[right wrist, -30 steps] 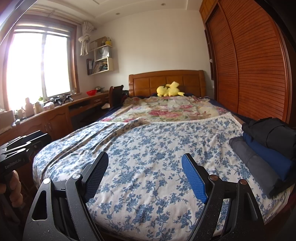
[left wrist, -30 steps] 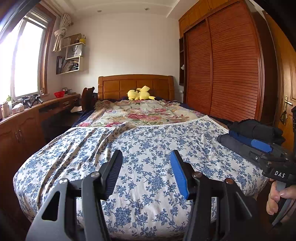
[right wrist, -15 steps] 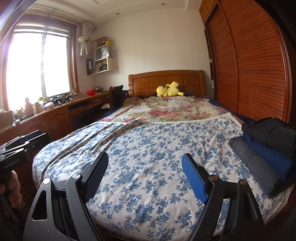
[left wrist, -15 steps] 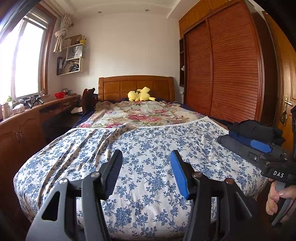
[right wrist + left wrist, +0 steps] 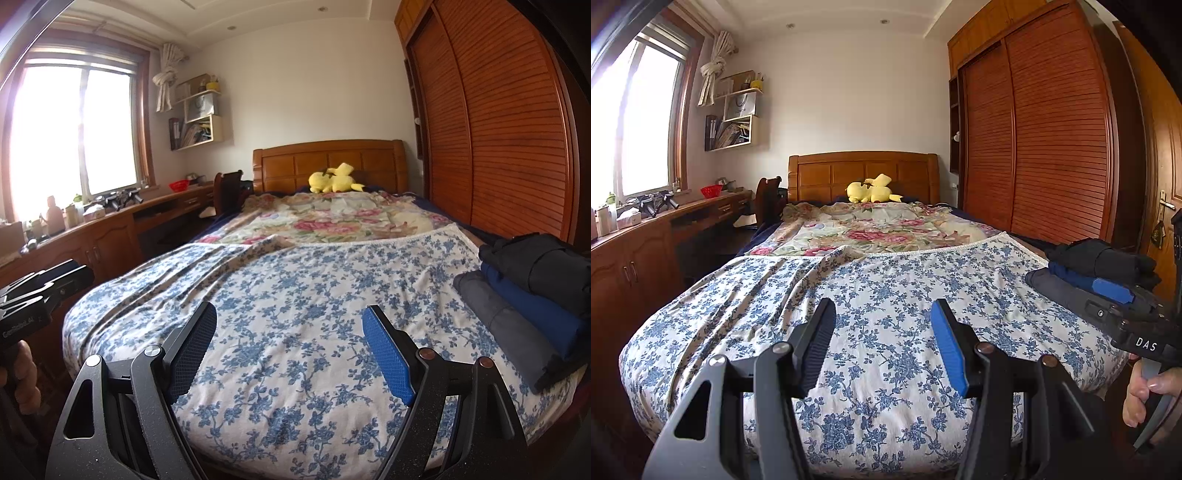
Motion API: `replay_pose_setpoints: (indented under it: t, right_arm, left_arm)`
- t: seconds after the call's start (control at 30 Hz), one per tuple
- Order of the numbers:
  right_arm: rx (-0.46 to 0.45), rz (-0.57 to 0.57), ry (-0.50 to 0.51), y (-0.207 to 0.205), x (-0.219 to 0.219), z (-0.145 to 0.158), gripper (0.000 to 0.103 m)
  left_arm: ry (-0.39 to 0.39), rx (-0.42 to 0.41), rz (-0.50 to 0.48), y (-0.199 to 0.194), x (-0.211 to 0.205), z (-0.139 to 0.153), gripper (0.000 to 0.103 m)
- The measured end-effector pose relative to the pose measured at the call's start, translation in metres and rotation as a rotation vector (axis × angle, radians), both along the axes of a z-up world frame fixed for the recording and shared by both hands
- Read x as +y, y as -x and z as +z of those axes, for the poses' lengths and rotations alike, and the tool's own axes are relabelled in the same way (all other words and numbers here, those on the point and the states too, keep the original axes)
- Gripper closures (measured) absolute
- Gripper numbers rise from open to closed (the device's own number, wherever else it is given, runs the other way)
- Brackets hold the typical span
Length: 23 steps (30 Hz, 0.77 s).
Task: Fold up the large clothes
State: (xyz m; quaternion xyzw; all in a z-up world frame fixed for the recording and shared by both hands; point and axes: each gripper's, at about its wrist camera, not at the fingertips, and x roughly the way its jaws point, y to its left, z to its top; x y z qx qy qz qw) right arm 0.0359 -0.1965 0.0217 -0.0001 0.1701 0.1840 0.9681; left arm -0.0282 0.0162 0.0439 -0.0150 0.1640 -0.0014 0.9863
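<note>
Both tools, the left tool (image 5: pixel 882 341) and the right tool (image 5: pixel 290 350), hover open and empty over the blue-flowered white bedspread (image 5: pixel 314 314), with the stack of folded dark clothes (image 5: pixel 528 302) at three o'clock.

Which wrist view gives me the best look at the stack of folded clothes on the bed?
The right wrist view: the stack of folded clothes shows unobstructed, with black, blue and grey layers distinct. In the left wrist view the right hand-held gripper covers part of the stack.

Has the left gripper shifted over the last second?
No. The left gripper frames the same blue-flowered sheet and headboard as before.
</note>
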Motion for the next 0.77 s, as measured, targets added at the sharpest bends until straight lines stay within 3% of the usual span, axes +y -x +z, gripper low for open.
replay_pose_setpoints:
  t: [0.77]
  right_arm:
    - [0.002, -0.001, -0.001, -0.0012, 0.0002, 0.0004, 0.02]
  left_arm:
    - [0.001, 0.001, 0.001, 0.0005, -0.0018, -0.0007, 0.05]
